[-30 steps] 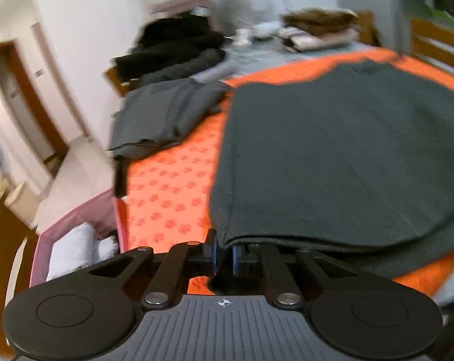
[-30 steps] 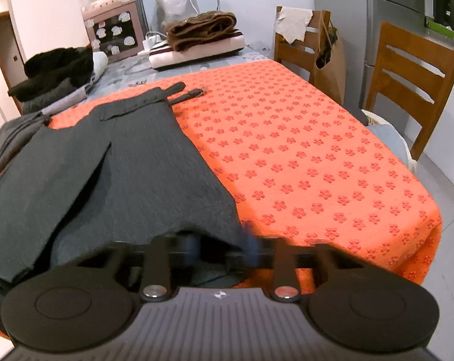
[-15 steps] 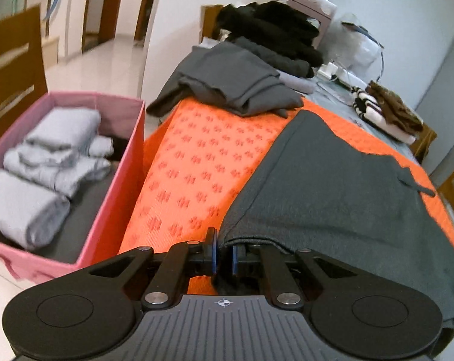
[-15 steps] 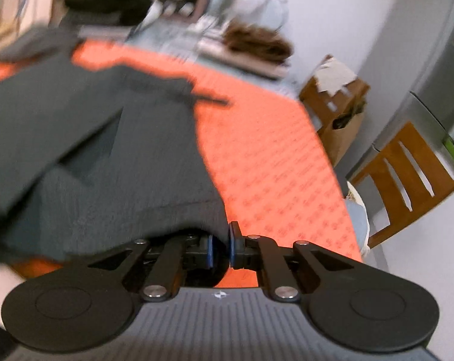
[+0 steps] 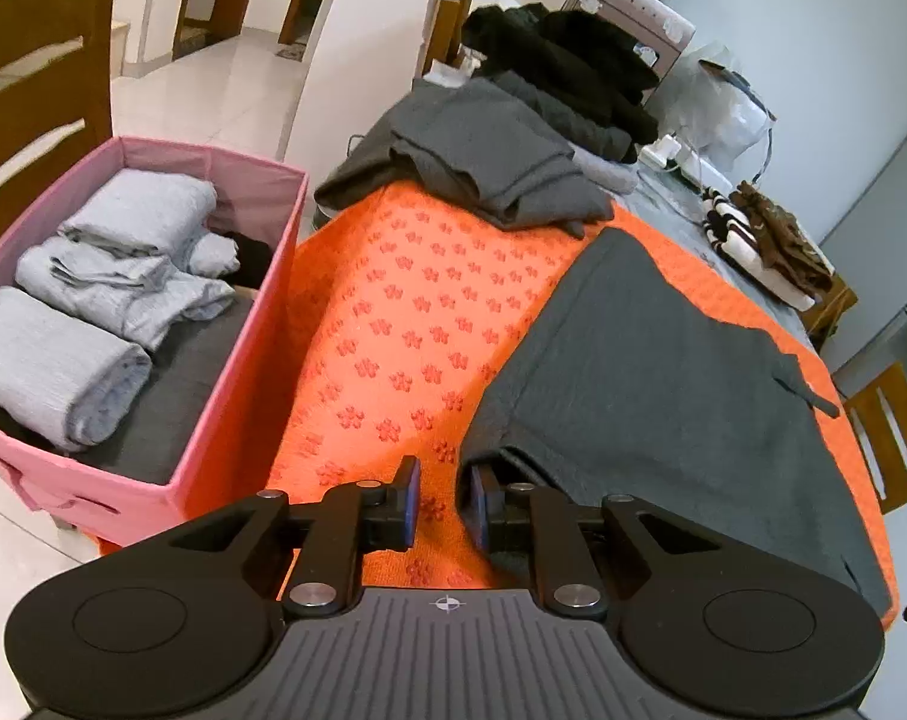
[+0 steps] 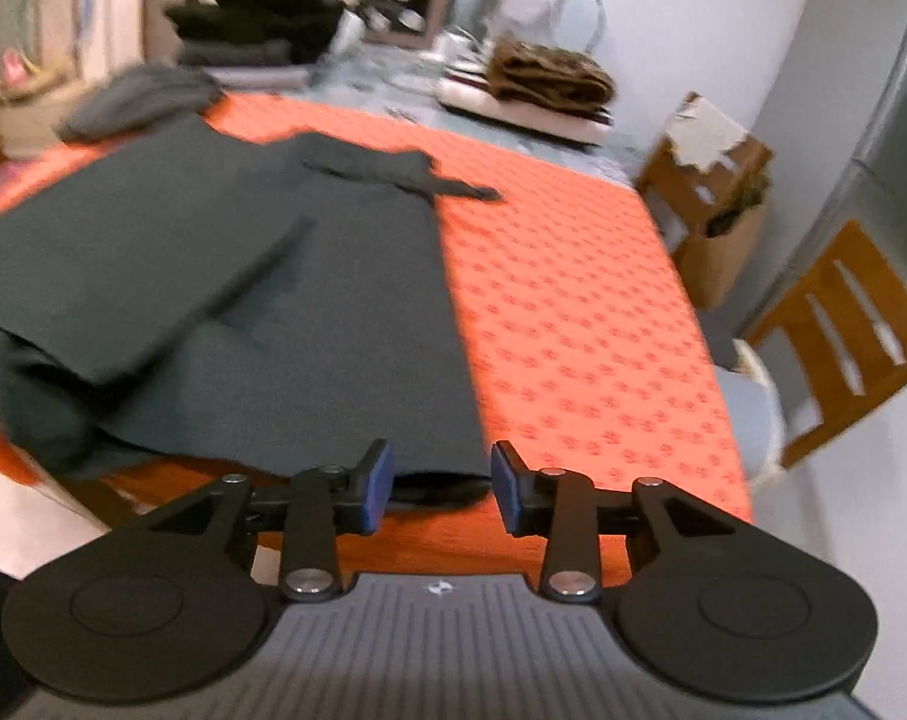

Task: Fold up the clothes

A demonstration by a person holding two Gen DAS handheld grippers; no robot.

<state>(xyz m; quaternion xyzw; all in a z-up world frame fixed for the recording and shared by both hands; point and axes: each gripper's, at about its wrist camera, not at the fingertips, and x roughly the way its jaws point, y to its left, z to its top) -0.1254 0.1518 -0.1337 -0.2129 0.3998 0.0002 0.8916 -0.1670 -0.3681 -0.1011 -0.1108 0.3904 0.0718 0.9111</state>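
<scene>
A dark grey garment (image 5: 645, 372) lies spread and partly folded on the orange patterned table cover (image 5: 405, 324). My left gripper (image 5: 444, 504) is open at the garment's near left corner, with only the cover between its fingers. In the right wrist view the same garment (image 6: 309, 312) lies with one layer folded over, a strap pointing toward the far side. My right gripper (image 6: 441, 489) is open at the garment's near hem, holding nothing.
A pink fabric box (image 5: 237, 360) with rolled grey clothes stands left of the table. Heaps of grey clothes (image 5: 471, 162) and black clothes (image 5: 573, 60) lie at the far end. Wooden chairs (image 6: 837, 324) stand to the right.
Both grippers were shut on the garment's near edge and have opened, letting it go. The garment now rests flat on the cover. The right view is tilted less.
</scene>
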